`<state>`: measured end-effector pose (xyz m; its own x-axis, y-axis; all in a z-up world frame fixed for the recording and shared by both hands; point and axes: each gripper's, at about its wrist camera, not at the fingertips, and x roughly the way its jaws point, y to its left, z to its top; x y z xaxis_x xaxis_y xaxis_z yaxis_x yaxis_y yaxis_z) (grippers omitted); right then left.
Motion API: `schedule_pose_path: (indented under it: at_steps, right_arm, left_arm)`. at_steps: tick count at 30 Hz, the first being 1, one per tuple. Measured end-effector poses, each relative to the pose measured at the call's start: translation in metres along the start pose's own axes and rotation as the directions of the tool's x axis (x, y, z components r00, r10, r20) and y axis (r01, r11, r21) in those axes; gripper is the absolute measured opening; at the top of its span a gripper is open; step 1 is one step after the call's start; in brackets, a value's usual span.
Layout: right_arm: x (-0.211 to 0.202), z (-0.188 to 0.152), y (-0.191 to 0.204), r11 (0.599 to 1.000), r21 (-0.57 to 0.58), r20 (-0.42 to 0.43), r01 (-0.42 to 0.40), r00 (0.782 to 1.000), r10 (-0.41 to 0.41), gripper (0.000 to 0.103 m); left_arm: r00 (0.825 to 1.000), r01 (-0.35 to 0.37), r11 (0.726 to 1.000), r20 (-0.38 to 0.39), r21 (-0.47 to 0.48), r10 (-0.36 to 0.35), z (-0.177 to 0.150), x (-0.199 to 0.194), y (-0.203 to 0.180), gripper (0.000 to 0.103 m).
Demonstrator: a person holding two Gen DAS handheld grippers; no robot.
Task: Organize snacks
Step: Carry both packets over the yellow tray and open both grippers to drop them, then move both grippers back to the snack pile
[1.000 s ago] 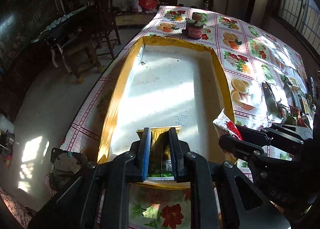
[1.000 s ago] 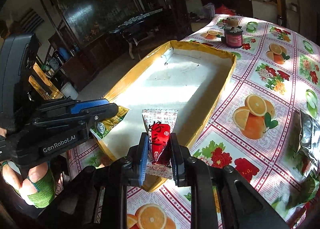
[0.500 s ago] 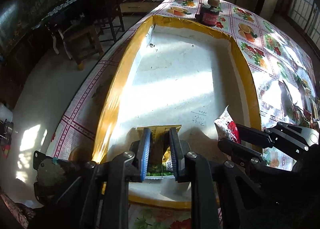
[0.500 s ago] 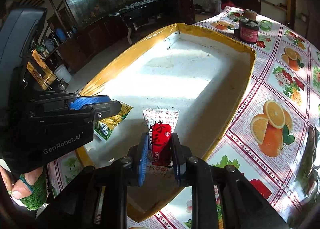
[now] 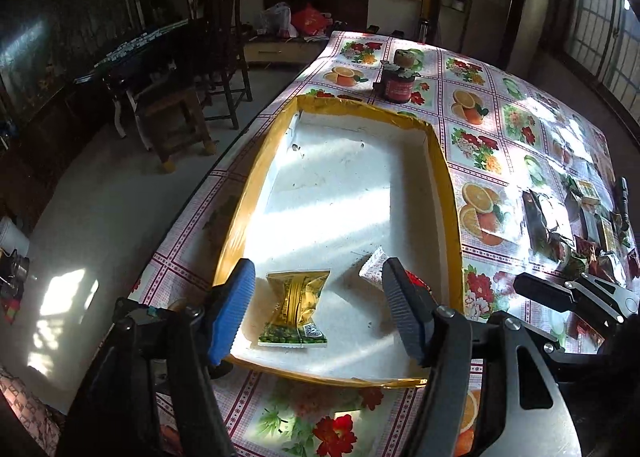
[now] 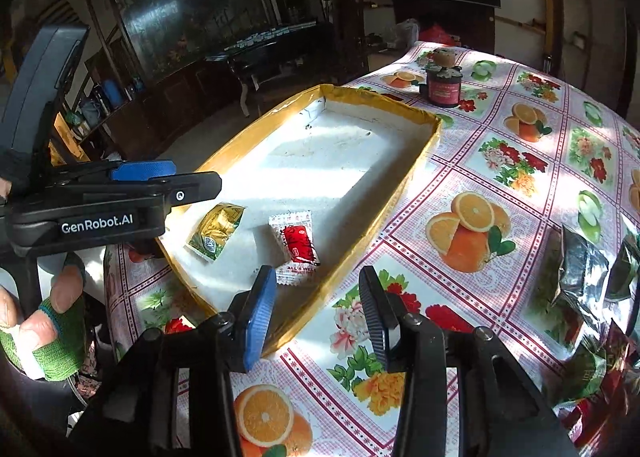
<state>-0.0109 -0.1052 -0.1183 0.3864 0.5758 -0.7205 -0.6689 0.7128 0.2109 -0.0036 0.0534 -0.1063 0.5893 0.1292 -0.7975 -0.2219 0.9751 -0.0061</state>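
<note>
The left gripper (image 5: 316,309) hangs over the near end of a shallow yellow-rimmed tray (image 5: 448,193) with a white floor, its jaws opening and already wide apart. Between the blue pad and the black one, but touched by neither, a gold and green snack packet (image 5: 294,307) lies flat on the tray floor. Just past the black finger lies a red and white snack packet (image 6: 295,245), half hidden in the left view.

The right gripper (image 6: 318,307) is also opening, its jaws moderately apart with nothing between them. They hover over the tray's near right rim and the fruit-print tablecloth (image 6: 500,185); the red and white packet lies just ahead of its blue pad, the gold one further to its left, near the left gripper.

To the right of both grippers a heap of foil snack packets (image 6: 580,277) waits on the cloth. Beyond the tray's far end stands a small dark red jar (image 6: 442,87)
</note>
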Motion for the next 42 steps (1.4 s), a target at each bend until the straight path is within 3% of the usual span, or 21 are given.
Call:
schedule_pose_path:
  at_steps: [16, 31, 42]
  right_arm:
    - [-0.09, -0.069, -0.088, 0.965, 0.21, 0.041, 0.155, 0.985, -0.167, 0.049]
    - [-0.141, -0.123, -0.144, 0.911, 0.334, 0.038, 0.244, 0.962, -0.272, 0.053]
    - [-0.151, -0.137, -0.17, 0.874, 0.404, 0.03, 0.27, 0.951, -0.307, 0.054]
  left_arm:
    - [0.998, 0.021, 0.996, 0.054, 0.088, -0.026, -0.004, -0.032, -0.057, 0.077]
    - [0.994, 0.108, 0.973, -0.02, 0.205, -0.107, -0.022, -0.026, -0.139, 0.077]
    - [0.982, 0.183, 0.956, -0.083, 0.231, -0.168, -0.015, -0.012, -0.19, 0.078]
